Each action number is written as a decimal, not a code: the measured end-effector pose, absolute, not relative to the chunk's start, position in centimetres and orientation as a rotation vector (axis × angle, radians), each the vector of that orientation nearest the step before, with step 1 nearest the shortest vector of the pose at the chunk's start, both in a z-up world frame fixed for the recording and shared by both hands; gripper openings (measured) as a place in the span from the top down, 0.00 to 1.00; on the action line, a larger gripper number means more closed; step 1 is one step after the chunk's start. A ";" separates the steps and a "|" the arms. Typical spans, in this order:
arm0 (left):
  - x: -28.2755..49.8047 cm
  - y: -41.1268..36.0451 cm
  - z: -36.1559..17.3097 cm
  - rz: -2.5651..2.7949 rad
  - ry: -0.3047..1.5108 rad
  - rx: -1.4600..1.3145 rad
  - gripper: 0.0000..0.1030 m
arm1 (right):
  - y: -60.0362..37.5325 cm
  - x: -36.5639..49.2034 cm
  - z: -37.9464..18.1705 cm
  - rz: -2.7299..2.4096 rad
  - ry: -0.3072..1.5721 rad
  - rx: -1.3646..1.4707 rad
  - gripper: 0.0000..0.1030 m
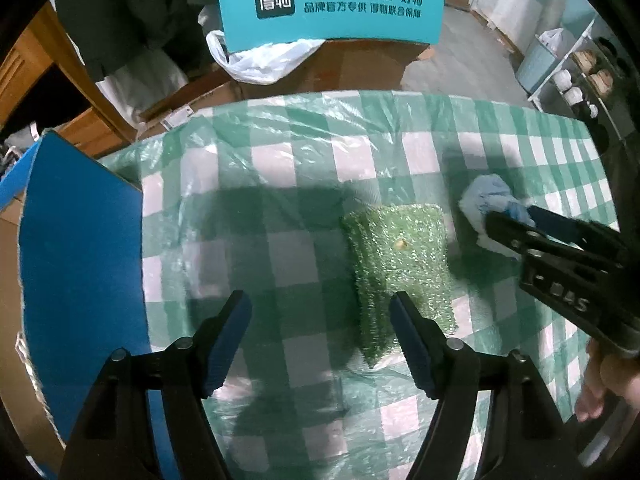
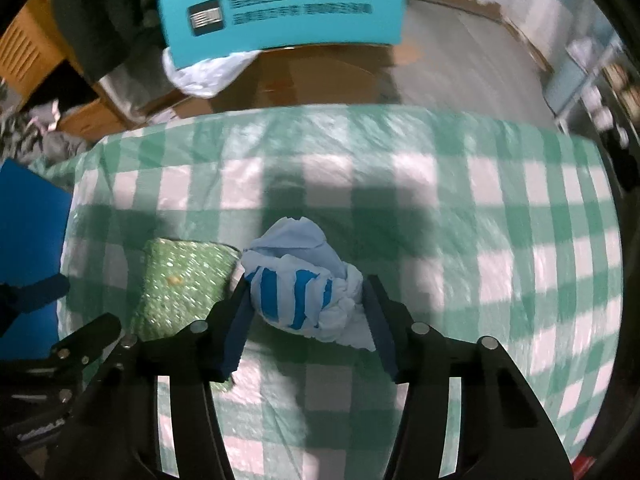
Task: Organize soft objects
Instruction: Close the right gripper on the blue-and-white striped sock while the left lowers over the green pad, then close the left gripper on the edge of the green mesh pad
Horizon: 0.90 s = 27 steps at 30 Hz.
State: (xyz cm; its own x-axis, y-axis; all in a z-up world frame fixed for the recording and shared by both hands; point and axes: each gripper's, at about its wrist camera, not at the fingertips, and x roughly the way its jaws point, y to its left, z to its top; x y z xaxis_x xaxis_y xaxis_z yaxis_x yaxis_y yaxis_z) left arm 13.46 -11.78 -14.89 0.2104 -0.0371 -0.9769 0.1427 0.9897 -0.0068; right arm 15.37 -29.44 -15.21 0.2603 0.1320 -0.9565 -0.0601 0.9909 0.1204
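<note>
A crumpled blue-and-white striped cloth bundle (image 2: 296, 288) lies on the green-checked, plastic-covered table (image 2: 480, 208). My right gripper (image 2: 307, 280) points down over it, and both pads touch its sides, so it is shut on the bundle. In the left wrist view the same cloth bundle (image 1: 486, 200) sits at the tips of the right gripper (image 1: 511, 214). Just left of the bundle lies a flat, glittery green sponge (image 1: 400, 256) (image 2: 180, 284). My left gripper (image 1: 319, 298) hangs open above the tablecloth, its right finger beside the sponge's near end and nothing between the pads.
A blue board (image 1: 80, 260) stands along the table's left edge. Beyond the far edge are a teal printed box (image 1: 332, 4), a white plastic bag (image 1: 260, 60) and cardboard boxes. A white shelf with jars (image 1: 576, 80) stands at far right. A hand (image 1: 604, 384) holds the right gripper.
</note>
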 end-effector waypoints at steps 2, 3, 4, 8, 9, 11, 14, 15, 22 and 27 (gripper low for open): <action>13.5 -12.2 -15.0 -0.124 1.360 0.082 0.29 | -30.3 14.7 -15.2 0.107 1.311 0.105 0.51; 13.5 -12.3 -15.1 -0.126 1.361 0.073 0.29 | -30.8 14.3 -15.1 0.099 1.313 0.124 0.52; 13.5 -12.4 -15.1 -0.128 1.365 0.060 0.29 | -31.1 13.8 -15.0 0.093 1.312 0.139 0.52; 13.7 -13.2 -15.3 -0.130 1.376 0.018 0.29 | -32.2 12.2 -14.9 0.079 1.307 0.183 0.53; 13.7 -13.4 -15.4 -0.130 1.380 0.013 0.29 | -32.5 11.8 -14.9 0.076 1.306 0.190 0.53; 13.7 -13.9 -15.6 -0.128 1.388 0.011 0.29 | -33.0 11.2 -14.9 0.063 1.310 0.206 0.53; 13.7 -14.4 -16.0 -0.115 1.396 0.008 0.29 | -33.8 10.4 -14.9 0.052 1.316 0.235 0.53; 13.6 -14.6 -16.2 -0.106 1.395 0.007 0.29 | -34.0 10.2 -14.9 0.052 1.317 0.241 0.52; 13.2 -15.9 -17.8 -0.104 1.418 0.016 0.29 | -34.4 9.4 -14.4 0.055 1.317 0.256 0.52; 12.8 -17.0 -18.4 -0.125 1.420 0.052 0.29 | -34.5 9.3 -13.7 0.061 1.301 0.258 0.52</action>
State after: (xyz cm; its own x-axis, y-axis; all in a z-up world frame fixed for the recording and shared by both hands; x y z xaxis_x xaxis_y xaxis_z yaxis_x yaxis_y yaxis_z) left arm 12.82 -16.95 -18.39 0.1454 -0.0553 -0.9878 0.1176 0.9923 -0.0382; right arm 9.30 -34.47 -13.69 0.2695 0.1893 -0.9442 0.1004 0.9696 0.2230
